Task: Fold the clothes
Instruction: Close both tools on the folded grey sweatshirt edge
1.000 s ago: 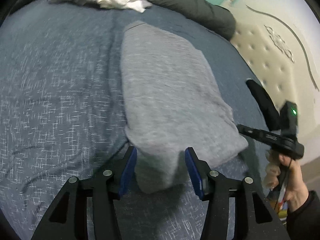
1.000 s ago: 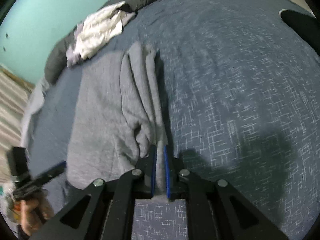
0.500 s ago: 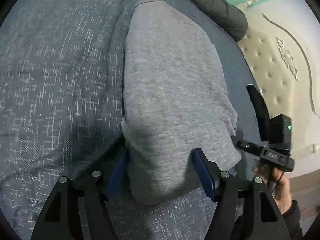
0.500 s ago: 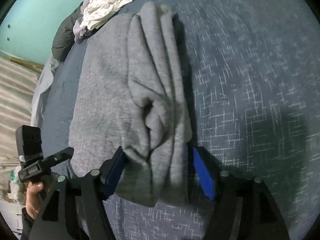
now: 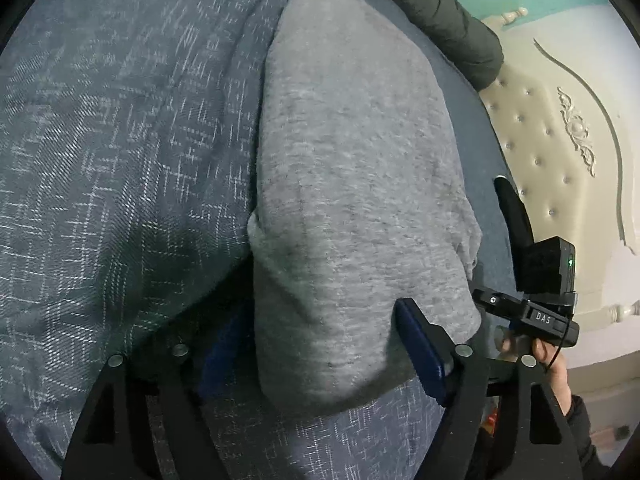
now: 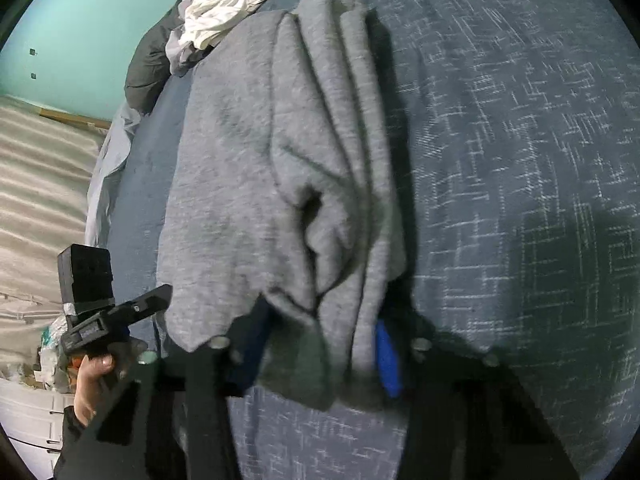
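Observation:
A grey folded garment (image 5: 352,168) lies lengthwise on the dark blue bedspread (image 5: 112,168). My left gripper (image 5: 320,354) is open, its blue pads on either side of the garment's near end; the left pad is partly hidden in shadow. In the right wrist view the same garment (image 6: 248,168) shows bunched folds along its right edge. My right gripper (image 6: 320,346) is open around that near right corner, and cloth drapes over the space between the fingers.
A pile of white and grey clothes (image 6: 228,4) lies at the far end of the bed beside a dark bolster (image 5: 436,12). A cream tufted headboard (image 5: 560,132) stands at the right. Each gripper shows in the other's view, hand-held.
My right gripper has opened from shut and now straddles the bunched edge. Both grippers have moved forward and down onto the garment's near end, which now fills more of each view.

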Motion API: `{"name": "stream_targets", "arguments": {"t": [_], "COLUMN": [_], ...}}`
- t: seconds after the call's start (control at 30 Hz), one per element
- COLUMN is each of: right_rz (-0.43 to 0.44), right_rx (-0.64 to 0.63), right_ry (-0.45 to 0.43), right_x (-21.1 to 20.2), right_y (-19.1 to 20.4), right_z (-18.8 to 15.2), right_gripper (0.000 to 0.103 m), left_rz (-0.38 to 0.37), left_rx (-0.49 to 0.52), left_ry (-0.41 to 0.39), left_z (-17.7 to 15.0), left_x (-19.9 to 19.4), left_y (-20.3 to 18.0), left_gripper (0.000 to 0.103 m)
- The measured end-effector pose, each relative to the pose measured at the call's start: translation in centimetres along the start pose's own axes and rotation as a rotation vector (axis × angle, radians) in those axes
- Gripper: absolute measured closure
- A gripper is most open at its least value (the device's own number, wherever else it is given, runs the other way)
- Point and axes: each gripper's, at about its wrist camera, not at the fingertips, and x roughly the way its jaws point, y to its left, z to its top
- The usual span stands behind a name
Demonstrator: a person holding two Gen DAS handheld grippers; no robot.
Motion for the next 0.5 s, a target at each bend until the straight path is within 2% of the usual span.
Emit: {"name": "stream_targets", "arguments": {"t": [0.07,0.13,0.37,0.5], "right_rz": [0.002,0.001,0.032,0.015], "right_rx": [-0.006,-0.005,0.040,0.030], "right_ry": [-0.001,-0.004,-0.004,-0.011], "right_x": [0.0,0.2,1.4,1.6], "right_y": [0.4,0.7,-0.7,-0.5], "right_z": [0.0,0.2,0.9,1.2], "right_gripper": [0.068,0.068,0.054,0.056], "left_rz": [0.010,0.004,-0.019,-0.041], "left_rx": [0.009,0.008,0.002,-0.009], "left_ry": [-0.016,-0.017,-0.018,-0.014], "left_z": [-0.3,-0.3,-0.3,-0.2], "left_x": [-0.2,-0.2,0.1,0.2], "left_y": [-0.4,-0.3,0.3,1.0], "left_gripper": [0.035,0.037,0.035,0.033]}}
